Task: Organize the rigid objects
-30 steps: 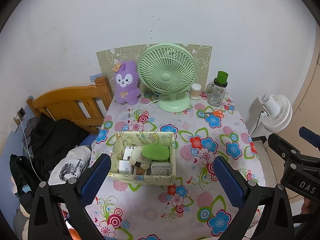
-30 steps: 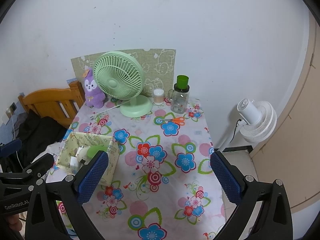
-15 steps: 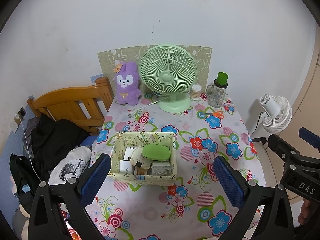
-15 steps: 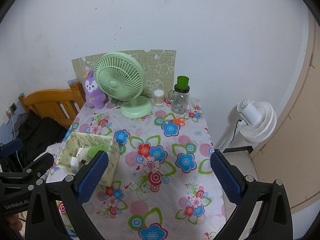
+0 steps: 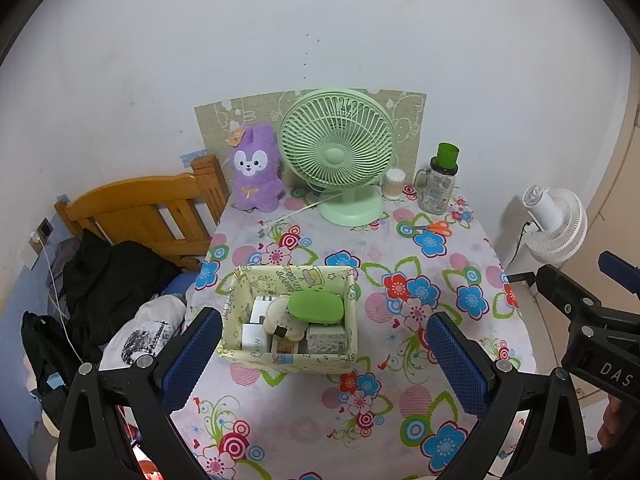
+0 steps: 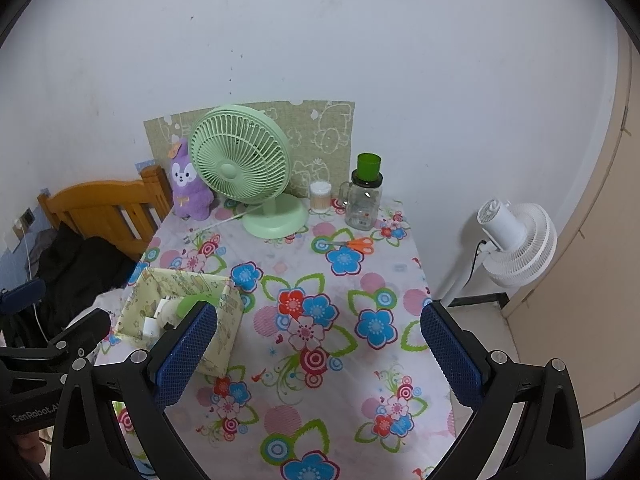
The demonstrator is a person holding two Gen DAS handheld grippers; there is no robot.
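In the left wrist view, the left gripper hangs above the near part of a table covered with a white cloth printed with bright flowers, its two black fingers with blue textured pads spread wide and holding nothing. Between and just beyond the pads sits a pale yellow open-topped fabric box with cartoon prints, filled with small rigid items: a flat, rounded green case lying on top, white rectangular boxes at the left and a clear box at the right. At the far end of the table stand a purple plush rabbit, a mint-green desk fan, a small jar of cotton swabs and a clear glass jar with a green cap; orange-handled scissors lie near the jar. A wooden bed headboard is left of the table, and a white floor fan is right of it. The right gripper shows at the right edge. In the right wrist view, the right gripper is also wide apart and empty above the cloth; the fabric box lies at its left, partly behind the left pad, well apart from the scissors, the glass jar and the green fan. The left gripper's black frame shows at the left edge.
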